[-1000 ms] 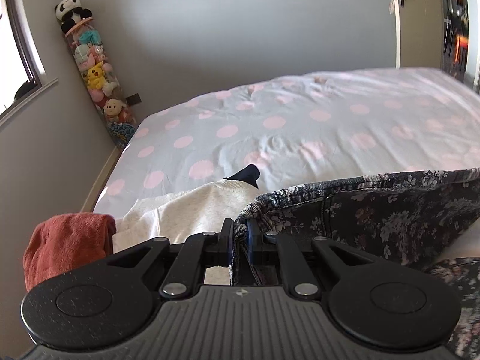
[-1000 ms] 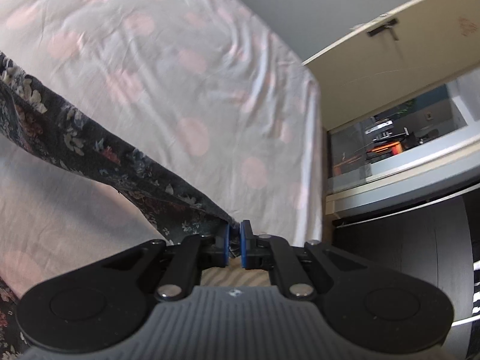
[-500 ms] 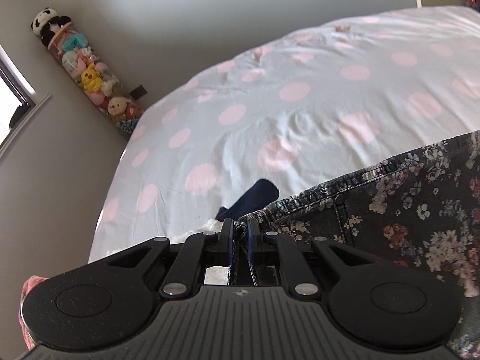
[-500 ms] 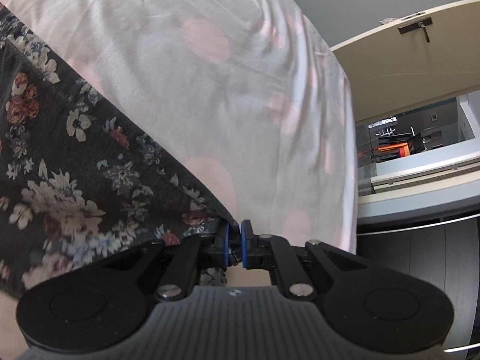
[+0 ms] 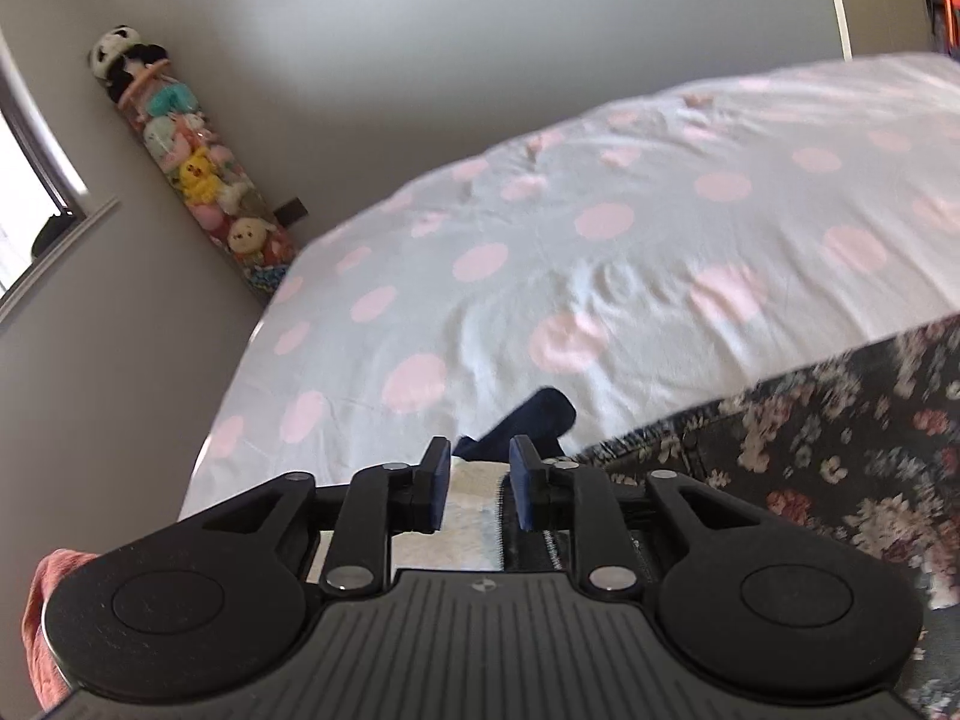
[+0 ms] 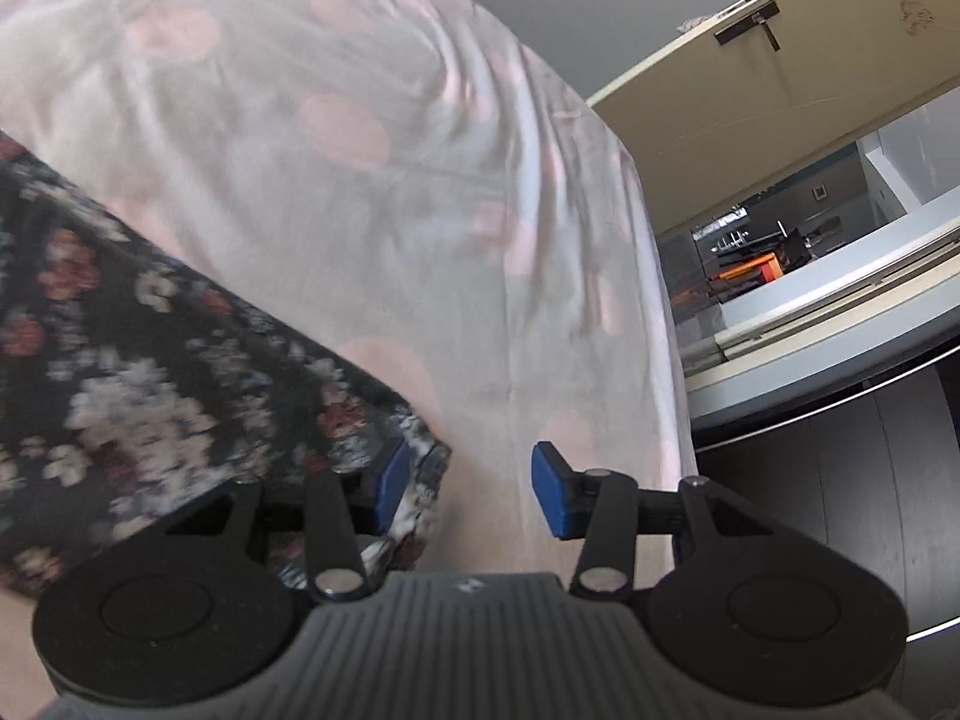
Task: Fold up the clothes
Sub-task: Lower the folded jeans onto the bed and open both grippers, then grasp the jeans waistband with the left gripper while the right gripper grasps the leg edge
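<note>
Both jaws gape: left hand-held gripper [image 5: 479,483] narrowly, right hand-held gripper [image 6: 473,487] wide. Floral trousers [image 6: 150,372] lie lower left on the bed [image 6: 360,192].

The left gripper [image 5: 479,483] is held level and pointed forward, with its jaws parted by a narrow gap and nothing clamped between the blue pads [image 5: 436,483]. The right gripper [image 6: 471,489] is rolled slightly, with its jaws spread wide and nothing clamped between them.
</note>
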### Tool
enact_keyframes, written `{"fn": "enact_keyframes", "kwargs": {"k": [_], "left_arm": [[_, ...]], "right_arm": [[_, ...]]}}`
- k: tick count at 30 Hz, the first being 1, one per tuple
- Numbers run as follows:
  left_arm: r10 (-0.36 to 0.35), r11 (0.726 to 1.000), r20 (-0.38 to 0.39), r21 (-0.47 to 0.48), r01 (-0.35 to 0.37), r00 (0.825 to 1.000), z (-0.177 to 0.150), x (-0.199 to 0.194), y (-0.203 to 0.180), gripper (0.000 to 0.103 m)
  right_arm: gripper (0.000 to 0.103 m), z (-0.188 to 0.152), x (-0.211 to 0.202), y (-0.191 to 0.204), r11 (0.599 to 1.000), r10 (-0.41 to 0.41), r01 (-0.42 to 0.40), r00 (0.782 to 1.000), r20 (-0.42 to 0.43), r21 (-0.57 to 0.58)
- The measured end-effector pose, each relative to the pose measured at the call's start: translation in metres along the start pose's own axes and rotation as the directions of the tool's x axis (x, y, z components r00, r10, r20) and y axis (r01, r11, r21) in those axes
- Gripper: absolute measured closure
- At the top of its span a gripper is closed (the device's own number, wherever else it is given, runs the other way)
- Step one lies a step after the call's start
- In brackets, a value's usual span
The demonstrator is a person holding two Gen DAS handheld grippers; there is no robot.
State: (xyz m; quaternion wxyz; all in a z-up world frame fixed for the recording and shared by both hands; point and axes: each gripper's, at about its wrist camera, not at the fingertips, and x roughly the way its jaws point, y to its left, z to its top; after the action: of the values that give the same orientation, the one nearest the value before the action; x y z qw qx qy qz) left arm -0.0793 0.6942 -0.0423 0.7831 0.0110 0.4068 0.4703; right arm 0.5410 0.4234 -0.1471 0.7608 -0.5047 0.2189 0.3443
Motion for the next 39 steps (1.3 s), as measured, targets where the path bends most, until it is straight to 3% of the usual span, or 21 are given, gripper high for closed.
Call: {"fn": "enact_keyframes", "kwargs": {"k": [3, 8, 12, 17, 20, 22, 23, 27, 30, 33, 35, 39], "left_arm": [[-0.037, 0.999, 0.030, -0.025, 0.038, 0.999, -0.008, -0.038, 0.012, 0.062], [-0.128, 0.991, -0.010, -0.028, 0.127, 0.992, -0.046, -0.093, 0.021, 0.060], [-0.212, 0.977, -0.086, -0.038, 0.210, 0.973, -0.087, -0.123, 0.026, 0.055], [-0.278, 0.960, -0.163, -0.063, 0.272, 0.947, -0.148, -0.138, 0.028, 0.048], [-0.309, 0.951, -0.208, -0.068, 0.301, 0.928, -0.182, -0.139, 0.027, 0.048], [-0.310, 0.951, -0.219, -0.070, 0.302, 0.925, -0.202, -0.133, 0.026, 0.048], [-0.314, 0.949, -0.225, -0.077, 0.304, 0.922, -0.211, -0.128, 0.026, 0.048], [-0.353, 0.935, -0.267, -0.132, 0.329, 0.897, -0.240, -0.100, 0.028, 0.048], [-0.405, 0.910, -0.262, -0.204, 0.360, 0.876, -0.252, -0.084, 0.030, 0.048], [-0.449, 0.885, -0.240, -0.256, 0.390, 0.861, -0.257, -0.079, 0.033, 0.064], [-0.457, 0.883, -0.231, -0.236, 0.407, 0.859, -0.257, -0.084, 0.032, 0.081], [-0.430, 0.899, -0.247, -0.205, 0.387, 0.868, -0.252, -0.098, 0.034, 0.096]], "right_arm": [[0.054, -0.013, -0.045, 0.007, 0.997, 0.068, -0.070, 0.996, 0.057, 0.039], [0.054, -0.045, -0.124, 0.042, 0.949, 0.264, -0.283, 0.954, 0.142, 0.137], [0.054, -0.076, -0.172, 0.080, 0.860, 0.431, -0.462, 0.885, 0.174, 0.218], [0.054, -0.115, -0.228, 0.126, 0.691, 0.613, -0.652, 0.757, 0.225, 0.312], [0.052, -0.141, -0.247, 0.143, 0.626, 0.636, -0.680, 0.729, 0.254, 0.382], [0.046, -0.157, -0.254, 0.152, 0.587, 0.644, -0.689, 0.715, 0.270, 0.425], [0.045, -0.162, -0.254, 0.156, 0.583, 0.642, -0.681, 0.720, 0.262, 0.444], [0.038, -0.167, -0.256, 0.155, 0.621, 0.572, -0.609, 0.782, 0.247, 0.492], [0.038, -0.167, -0.245, 0.153, 0.601, 0.542, -0.569, 0.806, 0.237, 0.561], [0.038, -0.164, -0.240, 0.158, 0.633, 0.516, -0.524, 0.835, 0.194, 0.570], [0.038, -0.161, -0.237, 0.162, 0.641, 0.525, -0.521, 0.833, 0.173, 0.563], [0.038, -0.162, -0.235, 0.164, 0.652, 0.526, -0.513, 0.836, 0.154, 0.559]]}}
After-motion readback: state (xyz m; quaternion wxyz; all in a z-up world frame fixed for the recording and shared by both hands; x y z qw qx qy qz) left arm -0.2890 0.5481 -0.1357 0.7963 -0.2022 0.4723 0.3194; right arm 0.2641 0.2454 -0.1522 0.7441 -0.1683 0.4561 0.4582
